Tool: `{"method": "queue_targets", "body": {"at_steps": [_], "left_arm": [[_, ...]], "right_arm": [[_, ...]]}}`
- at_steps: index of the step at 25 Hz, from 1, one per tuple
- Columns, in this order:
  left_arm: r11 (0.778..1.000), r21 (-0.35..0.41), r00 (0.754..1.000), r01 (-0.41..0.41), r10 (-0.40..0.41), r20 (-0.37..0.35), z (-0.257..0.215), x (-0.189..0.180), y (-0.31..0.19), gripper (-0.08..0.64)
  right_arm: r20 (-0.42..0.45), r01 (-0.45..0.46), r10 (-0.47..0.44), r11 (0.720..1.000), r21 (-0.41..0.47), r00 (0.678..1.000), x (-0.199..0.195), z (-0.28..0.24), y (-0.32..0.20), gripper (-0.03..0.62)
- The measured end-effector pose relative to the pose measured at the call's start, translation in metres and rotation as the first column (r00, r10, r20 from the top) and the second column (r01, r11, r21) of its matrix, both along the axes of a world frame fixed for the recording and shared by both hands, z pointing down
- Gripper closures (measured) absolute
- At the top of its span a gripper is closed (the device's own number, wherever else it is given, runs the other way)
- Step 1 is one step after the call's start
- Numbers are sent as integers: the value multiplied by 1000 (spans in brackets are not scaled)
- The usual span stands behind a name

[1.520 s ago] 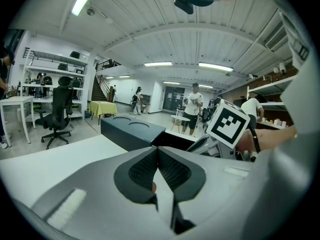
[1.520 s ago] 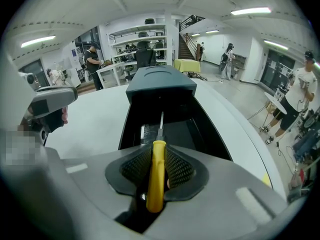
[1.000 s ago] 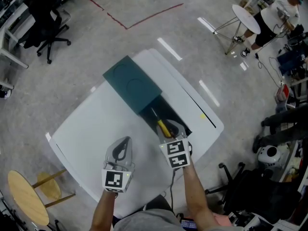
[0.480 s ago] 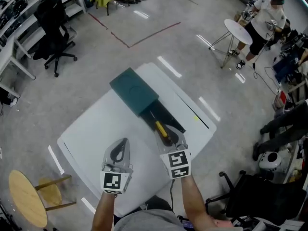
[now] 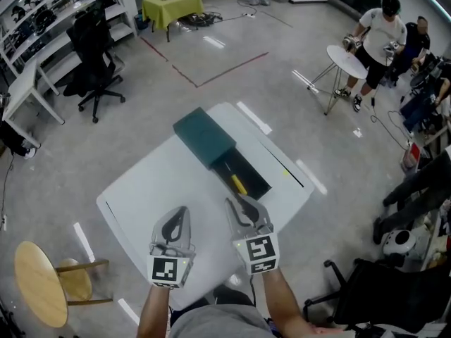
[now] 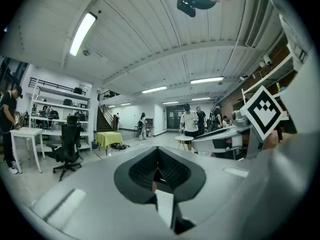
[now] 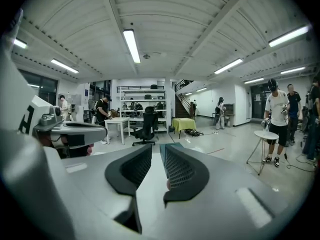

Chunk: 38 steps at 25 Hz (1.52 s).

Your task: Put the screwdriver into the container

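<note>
- The screwdriver (image 5: 238, 184) lies in the open black part of the container (image 5: 205, 139), on the white table (image 5: 155, 182). We judge the placing done.
- Its long axis runs along the container's length, and the yellow handle is the end towards us.
- In the head view it sits just ahead of the right gripper (image 5: 237, 204), apart from the fingertips and roughly in line with them.
- The right gripper's jaws have just been closing. They stand apart with nothing between them, so the tool is released.
- The left gripper (image 5: 184, 210) is farther off to the side, its jaws pressed together on nothing.
- If the tool needs nudging, we judge the right hand the nearer one, reaching straight ahead along the handle.
</note>
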<state>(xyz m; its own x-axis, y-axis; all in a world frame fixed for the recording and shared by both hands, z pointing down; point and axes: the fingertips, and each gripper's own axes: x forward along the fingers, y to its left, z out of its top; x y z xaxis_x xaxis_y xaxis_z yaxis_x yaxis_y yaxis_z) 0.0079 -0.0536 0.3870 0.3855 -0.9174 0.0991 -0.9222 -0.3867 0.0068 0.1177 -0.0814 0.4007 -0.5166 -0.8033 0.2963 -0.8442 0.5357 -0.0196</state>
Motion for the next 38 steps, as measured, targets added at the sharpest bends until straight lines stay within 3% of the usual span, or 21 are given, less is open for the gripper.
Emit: {"method": "queue_targets", "body": {"at_steps": [11, 15, 23, 38], "left_arm": [[999, 24, 999, 38, -38, -20, -22, -4, 60, 548], [999, 28, 1000, 30, -30, 7, -18, -3, 76, 548], [999, 14, 999, 36, -36, -7, -16, -5, 97, 548], [999, -11, 999, 30, -30, -11, -6, -4, 109, 548]], "right_arm": [[30, 31, -33, 998, 60, 999, -7, -17, 63, 538], [31, 24, -26, 997, 75, 999, 0, -20, 80, 551], [40, 4, -8, 996, 95, 999, 7, -22, 103, 583], [21, -25, 24, 998, 59, 999, 23, 0, 123, 589]]}}
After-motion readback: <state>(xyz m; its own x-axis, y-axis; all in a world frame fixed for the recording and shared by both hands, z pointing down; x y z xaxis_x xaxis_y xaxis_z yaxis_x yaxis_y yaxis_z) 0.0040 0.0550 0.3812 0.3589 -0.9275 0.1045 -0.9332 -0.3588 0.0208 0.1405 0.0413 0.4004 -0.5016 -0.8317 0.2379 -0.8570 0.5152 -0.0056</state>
